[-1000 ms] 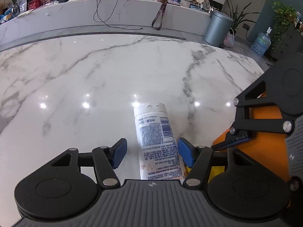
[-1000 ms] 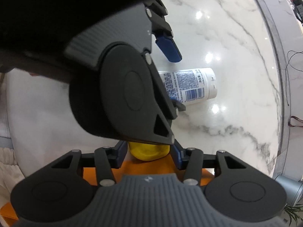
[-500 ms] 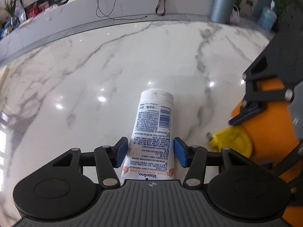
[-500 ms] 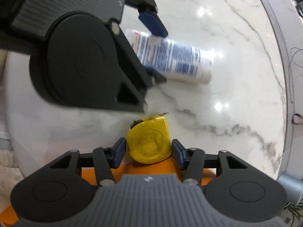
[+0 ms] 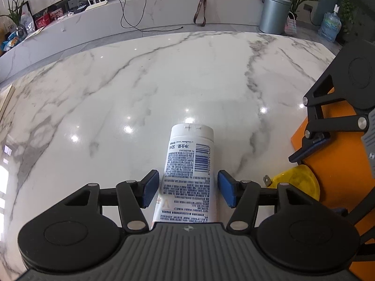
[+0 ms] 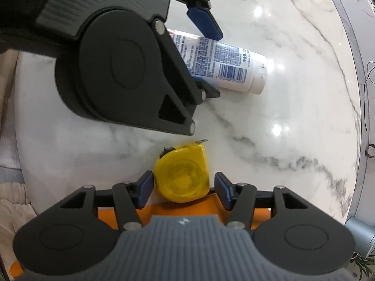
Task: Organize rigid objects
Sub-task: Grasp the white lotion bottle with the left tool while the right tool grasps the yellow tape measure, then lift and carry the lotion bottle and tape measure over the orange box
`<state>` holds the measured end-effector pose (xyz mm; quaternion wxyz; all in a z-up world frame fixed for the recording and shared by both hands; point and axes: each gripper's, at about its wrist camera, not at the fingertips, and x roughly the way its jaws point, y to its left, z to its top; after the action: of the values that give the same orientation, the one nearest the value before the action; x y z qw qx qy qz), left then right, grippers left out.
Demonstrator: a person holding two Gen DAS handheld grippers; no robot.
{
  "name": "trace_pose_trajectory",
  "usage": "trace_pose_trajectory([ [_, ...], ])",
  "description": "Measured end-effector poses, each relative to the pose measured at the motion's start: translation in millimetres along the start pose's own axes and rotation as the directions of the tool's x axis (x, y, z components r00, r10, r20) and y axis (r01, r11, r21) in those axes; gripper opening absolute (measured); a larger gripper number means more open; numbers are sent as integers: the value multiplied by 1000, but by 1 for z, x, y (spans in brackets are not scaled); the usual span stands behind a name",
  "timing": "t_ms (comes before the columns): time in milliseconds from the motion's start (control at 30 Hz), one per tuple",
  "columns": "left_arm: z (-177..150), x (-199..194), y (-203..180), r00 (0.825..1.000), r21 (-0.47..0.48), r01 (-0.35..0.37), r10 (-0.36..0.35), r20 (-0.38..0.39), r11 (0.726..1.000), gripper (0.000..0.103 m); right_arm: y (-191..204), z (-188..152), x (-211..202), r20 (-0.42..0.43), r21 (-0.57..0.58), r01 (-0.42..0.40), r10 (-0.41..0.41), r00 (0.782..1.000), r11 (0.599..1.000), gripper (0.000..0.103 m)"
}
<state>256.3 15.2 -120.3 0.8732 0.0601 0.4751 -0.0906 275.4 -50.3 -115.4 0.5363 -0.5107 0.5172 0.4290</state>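
**Tube and tape measure, each framed by a pair of tongs on the marble table**

Item 1. Tube (image 5: pixel 187 171): white, printed with blue text and a barcode, laid flat on the table (image 5: pixel 164 82), cap end pointing away from the left wrist camera. It is bracketed by the left tongs (image 5: pixel 187 190), which are spread wider than the tube. The left blue pad is seen just beside the tube's edge; a narrow strip of table shows between the tube and the right pad. Contact on the left side cannot be told. In the right wrist view the same tube (image 6: pixel 229 70) is seen lying between the two blue pads of the left tongs (image 6: pixel 206 51), the lower pad largely hidden behind the tongs' black body.

Item 2. Tape measure (image 6: pixel 181 173): yellow, rounded case, lying flat with its metal tab pointing away from the right wrist camera. It is framed by the right tongs (image 6: pixel 184 188), spread apart, with a small gap visible at each pad. Its near edge rests at or on the edge of an orange board (image 6: pixel 206 206); which cannot be told. In the left wrist view the tape measure (image 5: pixel 297 182) is seen beside the orange board (image 5: pixel 339 182), partly hidden by the tongs.

Item 3. Orange board: flat, at the table's near right edge. Nothing else is seen on its visible part.
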Motion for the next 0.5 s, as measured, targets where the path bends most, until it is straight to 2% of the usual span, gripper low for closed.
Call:
trace_pose_trajectory([
  [100, 0, -2, 0, 1000, 11, 14, -14, -6, 1000, 57, 2, 2, 1, -11, 4, -4, 4, 1000, 1000, 52],
  [367, -11, -12, -1, 996, 34, 29, -26, -84, 999, 56, 17, 1, 0, -22, 7, -18, 18, 1000, 1000, 52],
  [500, -16, -15, 0, 995, 33, 35, -32, -90, 999, 57, 23, 3, -1, -31, 15, -25, 26, 999, 1000, 52],
])
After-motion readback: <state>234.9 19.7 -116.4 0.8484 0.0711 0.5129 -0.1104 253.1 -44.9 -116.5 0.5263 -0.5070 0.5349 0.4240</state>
